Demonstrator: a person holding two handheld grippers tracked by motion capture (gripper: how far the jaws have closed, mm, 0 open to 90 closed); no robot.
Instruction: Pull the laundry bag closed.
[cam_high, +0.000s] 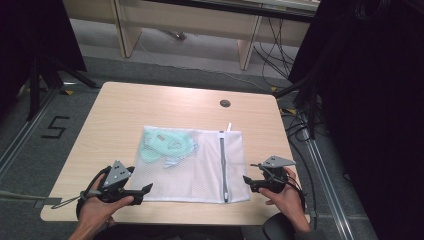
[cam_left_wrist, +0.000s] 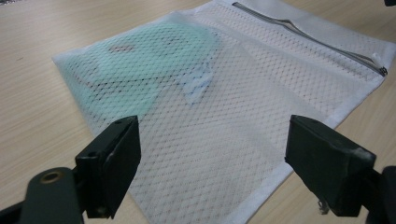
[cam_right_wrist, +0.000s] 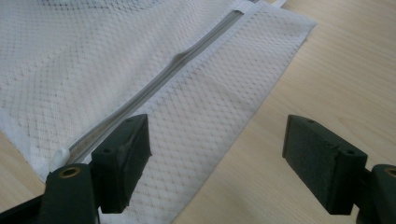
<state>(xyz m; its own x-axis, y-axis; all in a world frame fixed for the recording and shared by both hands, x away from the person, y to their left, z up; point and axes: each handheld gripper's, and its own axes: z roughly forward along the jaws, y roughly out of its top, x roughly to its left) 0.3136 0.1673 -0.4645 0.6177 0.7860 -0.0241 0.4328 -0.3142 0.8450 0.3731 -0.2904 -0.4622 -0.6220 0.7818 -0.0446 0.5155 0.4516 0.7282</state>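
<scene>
Wooden desk (cam_high: 110, 125) bearing a white mesh bag (cam_high: 200, 170) with a green item (cam_high: 165, 142) inside; left gripper (cam_high: 148, 189) and right gripper (cam_high: 247, 180) flank its near corners, fingers wide, empty.

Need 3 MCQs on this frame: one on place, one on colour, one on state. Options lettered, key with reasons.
1. Where on the mesh bag does the zipper run in the high view?
A. near its right edge
B. along its left edge
C. across its middle

2. What colour is the item inside the bag?
A. red
B. pale green
C. black

3. How do the left gripper and the right gripper stand?
A. both shut on the bag
B. left shut, right open
C. both open, holding nothing

Key:
1 A: the grey zipper line lies close to the bag's right side.
2 B: a mint-green shape shows through the white mesh.
3 C: in each gripper view the jaws stand wide apart, with nothing pressed between them.
</scene>
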